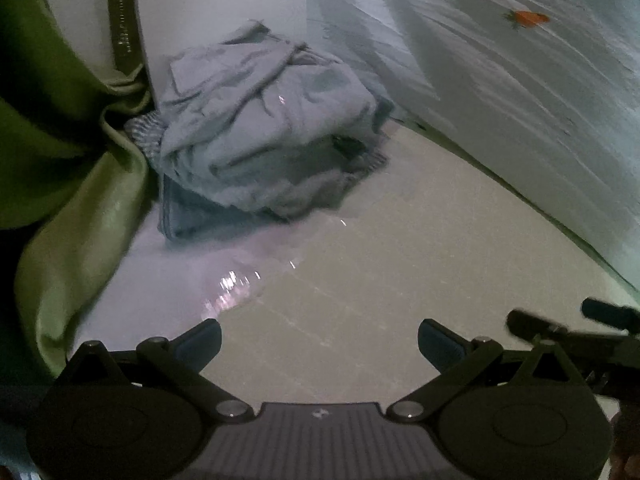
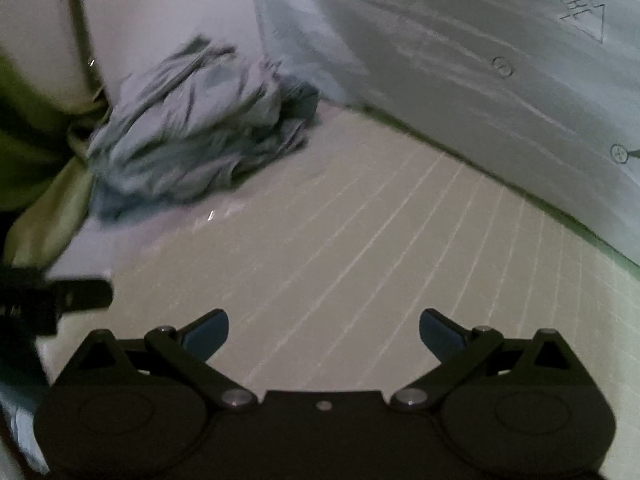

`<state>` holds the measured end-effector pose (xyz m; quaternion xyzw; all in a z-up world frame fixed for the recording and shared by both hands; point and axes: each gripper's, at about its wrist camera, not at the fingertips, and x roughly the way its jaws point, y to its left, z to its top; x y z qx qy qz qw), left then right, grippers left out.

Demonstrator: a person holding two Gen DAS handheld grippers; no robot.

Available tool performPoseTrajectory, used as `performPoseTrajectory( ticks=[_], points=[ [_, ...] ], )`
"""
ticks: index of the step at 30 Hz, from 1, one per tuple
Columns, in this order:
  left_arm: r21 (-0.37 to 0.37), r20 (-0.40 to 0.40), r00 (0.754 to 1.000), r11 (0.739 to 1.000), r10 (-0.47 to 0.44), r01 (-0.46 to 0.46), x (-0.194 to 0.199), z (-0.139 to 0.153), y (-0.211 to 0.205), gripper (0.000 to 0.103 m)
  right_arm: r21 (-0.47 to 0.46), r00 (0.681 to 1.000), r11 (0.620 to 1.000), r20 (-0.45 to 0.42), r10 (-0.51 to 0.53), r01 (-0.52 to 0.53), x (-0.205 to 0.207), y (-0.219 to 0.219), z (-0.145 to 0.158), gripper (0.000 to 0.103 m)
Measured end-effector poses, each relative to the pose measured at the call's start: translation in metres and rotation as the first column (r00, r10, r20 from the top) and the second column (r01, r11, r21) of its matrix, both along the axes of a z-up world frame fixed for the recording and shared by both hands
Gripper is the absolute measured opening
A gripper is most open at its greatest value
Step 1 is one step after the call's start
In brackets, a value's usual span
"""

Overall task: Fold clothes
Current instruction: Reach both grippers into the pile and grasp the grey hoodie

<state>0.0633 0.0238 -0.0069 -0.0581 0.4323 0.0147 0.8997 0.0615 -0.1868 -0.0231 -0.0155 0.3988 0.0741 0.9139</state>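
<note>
To the left of the crumpled blue-grey heap of clothes (image 1: 260, 132) we see a green satin cloth (image 1: 68, 184). The heap lies rumpled on the pale gridded counter (image 1: 360, 264), against the white wall; as far as we see, it all awaits folding. Nearer us, our left hand-held gripper (image 1: 320, 338) and right hand-held gripper (image 2: 324, 332) hover spread, holding nothing.

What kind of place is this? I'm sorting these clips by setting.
Probably a home-style recording setup, not a laundry room: a crumpled grey-blue clothes pile lies on a gridded work mat, with a white sheet backdrop bearing handwritten marks and a green curtain beside it.
</note>
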Motion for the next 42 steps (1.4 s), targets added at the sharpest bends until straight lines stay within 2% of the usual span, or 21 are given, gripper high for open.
performPoseTrajectory(
  ticks=[3,7,11,14,16,17,18,20,21,23,24,25,26,29,32,36,39,41,42],
  points=[
    [0.004,0.016,0.999,1.0,0.029,-0.029,0.029,0.003,0.01,0.102,-0.008,0.999,1.0,0.043,0.018,-0.017,0.034,0.007,0.005,0.102],
    [-0.02,0.067,0.996,0.998,0.067,-0.065,0.086,0.013,0.03,0.095,-0.019,0.993,0.998,0.1,0.06,-0.059,0.09,0.023,0.014,0.094],
    [-0.009,0.099,0.988,0.993,0.12,-0.119,0.15,0.017,0.051,0.083,0.059,0.984,0.994,0.155,0.082,-0.092,0.157,0.042,0.022,0.089],
    [-0.019,0.077,0.984,0.987,0.159,-0.158,0.192,0.011,0.068,0.079,0.111,0.977,0.985,0.183,0.11,-0.131,0.209,0.063,0.021,0.083],
    [-0.034,0.05,0.981,0.982,0.186,-0.184,0.211,0.003,0.079,0.078,0.156,0.978,0.976,0.172,0.122,-0.149,0.241,0.075,0.017,0.075],
    [-0.041,0.037,0.979,0.979,0.199,-0.197,0.221,-0.002,0.085,0.076,0.186,0.979,0.97,0.163,0.126,-0.156,0.256,0.079,0.014,0.074],
    [-0.047,0.025,0.977,0.976,0.212,-0.211,0.23,-0.005,0.09,0.072,0.22,0.98,0.962,0.152,0.13,-0.162,0.269,0.083,0.011,0.074],
    [-0.049,0.028,0.971,0.97,0.238,-0.237,0.232,-0.01,0.097,0.055,0.283,0.984,0.945,0.114,0.139,-0.166,0.289,0.091,0.001,0.074],
    [-0.062,0.035,0.97,0.969,0.241,-0.239,0.231,-0.01,0.099,0.052,0.308,0.985,0.937,0.086,0.146,-0.166,0.298,0.094,-0.006,0.074],
    [-0.087,0.051,0.968,0.967,0.245,-0.24,0.226,-0.008,0.104,0.039,0.35,0.985,0.921,0.034,0.17,-0.171,0.308,0.1,-0.019,0.062],
    [-0.088,0.067,0.97,0.97,0.234,-0.228,0.219,-0.002,0.099,0.034,0.372,0.982,0.91,0.022,0.186,-0.181,0.31,0.102,-0.023,0.037],
    [-0.09,0.084,0.971,0.972,0.223,-0.215,0.211,0.004,0.095,0.024,0.394,0.979,0.899,0.011,0.203,-0.191,0.311,0.103,-0.027,0.014],
    [-0.091,0.1,0.972,0.975,0.211,-0.202,0.204,0.011,0.09,0.013,0.392,0.978,0.898,0.025,0.205,-0.198,0.308,0.103,-0.027,0.014],
    [-0.093,0.148,0.973,0.982,0.177,-0.164,0.182,0.03,0.076,0.011,0.356,0.977,0.911,0.113,0.181,-0.21,0.284,0.098,-0.013,0.01],
    [-0.093,0.196,0.97,0.988,0.142,-0.126,0.159,0.05,0.063,0.011,0.362,0.974,0.913,0.188,0.128,-0.19,0.251,0.077,0.008,0.009],
    [-0.093,0.26,0.961,0.993,0.094,-0.072,0.128,0.076,0.043,0.011,0.338,0.954,0.926,0.293,0.066,-0.168,0.201,0.043,0.037,0.009],
    [-0.139,0.291,0.957,0.99,0.005,0.037,0.084,0.098,-0.001,0.011,0.335,0.925,0.935,0.378,-0.017,-0.12,0.145,0.001,0.062,0.009],
    [-0.159,0.29,0.954,0.979,-0.074,0.125,0.052,0.102,-0.039,0.011,0.35,0.91,0.934,0.406,-0.087,-0.067,0.105,-0.036,0.075,0.009],
    [-0.182,0.265,0.957,0.969,-0.114,0.166,0.038,0.096,-0.06,0.011,0.357,0.902,0.933,0.414,-0.121,-0.039,0.086,-0.055,0.079,0.009]
  ],
)
